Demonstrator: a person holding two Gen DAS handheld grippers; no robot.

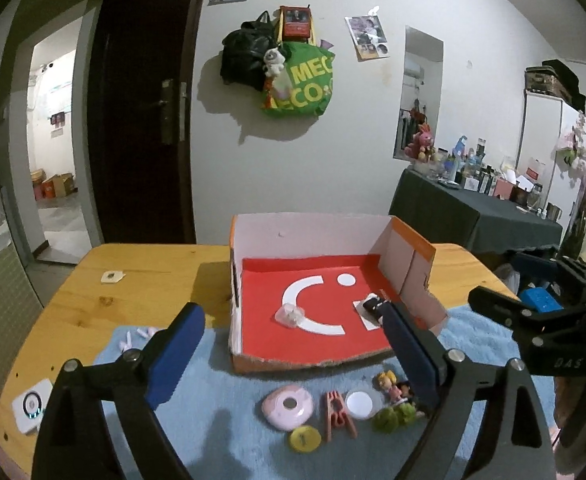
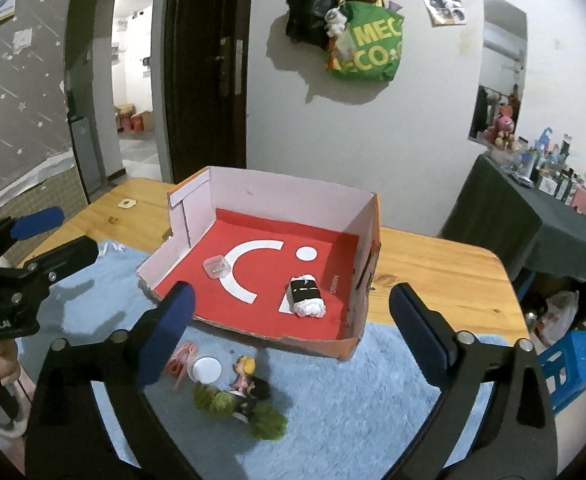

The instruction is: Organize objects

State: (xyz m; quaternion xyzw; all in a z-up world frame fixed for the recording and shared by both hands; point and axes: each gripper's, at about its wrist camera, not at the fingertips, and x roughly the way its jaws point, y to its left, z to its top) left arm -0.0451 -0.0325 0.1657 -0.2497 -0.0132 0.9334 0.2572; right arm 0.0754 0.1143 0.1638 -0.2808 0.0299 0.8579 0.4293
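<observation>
currently both grippers, left (image 1: 293, 344) and right (image 2: 293, 328), hover before the box (image 2: 357, 344), jaws wide, empty; roll (image 2: 305, 295) and clear case (image 2: 216, 267) inside.

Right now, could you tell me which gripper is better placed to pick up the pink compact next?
Left, probably. The pink compact lies on the blue mat directly between the open left gripper fingers in its own view. The right gripper is open too, but its view does not show the compact; the doll figurine is nearer.

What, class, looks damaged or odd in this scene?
The orange box has no front wall: its near edge is ragged, as if torn. The figurine on the blue mat seems tipped over.
</observation>
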